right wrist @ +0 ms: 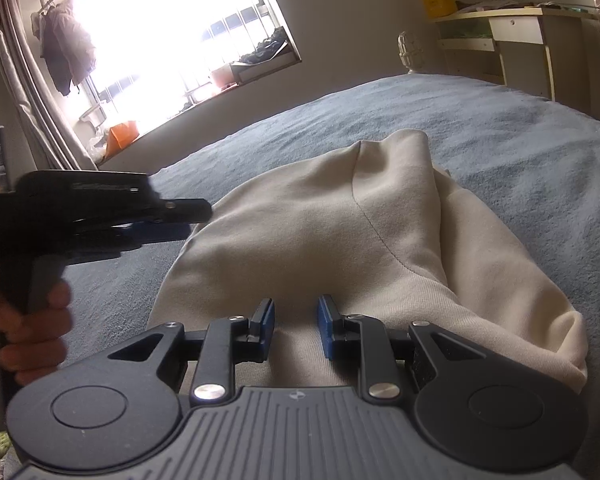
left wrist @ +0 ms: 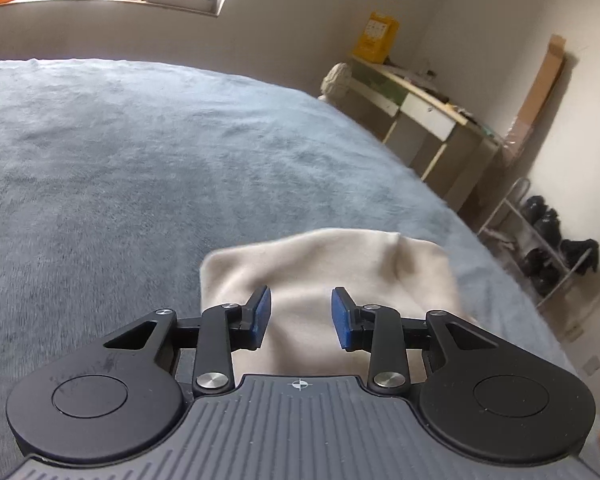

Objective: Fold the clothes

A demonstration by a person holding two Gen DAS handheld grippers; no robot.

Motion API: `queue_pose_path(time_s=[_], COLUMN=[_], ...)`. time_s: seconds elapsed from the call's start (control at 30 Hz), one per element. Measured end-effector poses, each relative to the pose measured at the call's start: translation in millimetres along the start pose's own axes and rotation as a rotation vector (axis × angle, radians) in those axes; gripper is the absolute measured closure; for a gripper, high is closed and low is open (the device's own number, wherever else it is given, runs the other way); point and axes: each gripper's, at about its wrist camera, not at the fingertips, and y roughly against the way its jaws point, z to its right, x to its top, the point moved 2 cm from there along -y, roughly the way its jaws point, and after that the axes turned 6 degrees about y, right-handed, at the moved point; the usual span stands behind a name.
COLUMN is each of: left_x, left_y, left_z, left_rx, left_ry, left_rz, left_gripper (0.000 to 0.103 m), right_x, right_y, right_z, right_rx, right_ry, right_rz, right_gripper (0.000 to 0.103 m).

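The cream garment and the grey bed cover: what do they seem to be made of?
The cream garment looks like a soft knit cotton, perhaps sweatshirt jersey: matte, with a stitched seam and fine ribbing near its right edge. The grey bed cover looks like plush fleece or short-pile fabric: its fuzzy nap shows brushed streaks. Exact fibres cannot be told.

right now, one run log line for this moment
task: fold clothes | left tongs: open, empty | right tongs: open, empty | cream garment: bunched on blue blanket

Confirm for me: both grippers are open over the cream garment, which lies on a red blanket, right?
Not quite: the blanket is grey-blue, not red, as the right wrist view shows. The rest holds: left gripper and right gripper are open over the cream garment.
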Motion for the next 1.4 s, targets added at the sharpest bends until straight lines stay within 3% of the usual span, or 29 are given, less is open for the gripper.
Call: queue_pose_path(time_s=[0.17, 0.43, 0.63, 0.73, 1.03, 1.13, 1.2, 1.33, 1.4], left_x=[-20.0, -13.6, -16.1, -17.4, -20.6, -20.5, -21.5, -21.1, -20.4], left_y=[3.0, -3.2, -3.8, -5.2, -7.4, -8.0, -8.0, -7.4, -7.2], left_z=[10.2, 8.2, 9.6, 14.0, 19.2, 19.1, 19.3, 17.9, 16.6], left_rx=[0.016, 0.020, 0.033, 0.049, 0.073, 0.072, 0.071, 0.069, 0.066], left_ry=[-0.075, -0.048, -0.046, -0.077, -0.116, -0.118, -0.124, -0.114, -0.103], left_rz=[0.010, -0.003, 0.001, 0.001, 0.007, 0.006, 0.008, 0.010, 0.010], left_gripper=[0.069, 0.069, 0.069, 0.068, 0.064, 0.064, 0.064, 0.064, 0.064], right_x=[0.6, 11.0, 21.8, 13.2, 9.2, 5.6, -1.5, -7.0, -3.2], right_y=[0.5, 6.9, 25.0, 14.3, 34.6, 45.8, 40.0, 39.9, 41.4], right_z=[0.6, 0.1, -2.2, 5.8, -1.1, 11.9, 29.6, 56.5, 55.3], right_rx=[0.003, -0.002, -0.081, -0.151, -0.223, -0.286, -0.297, -0.219, -0.226], right_ry=[-0.001, -0.039, -0.013, 0.008, 0.058, 0.023, -0.024, -0.169, -0.178], right_rz=[0.000, -0.023, 0.047, 0.000, 0.056, 0.078, 0.046, 0.050, 0.036], right_gripper=[0.078, 0.077, 0.076, 0.078, 0.077, 0.077, 0.069, 0.066, 0.066])
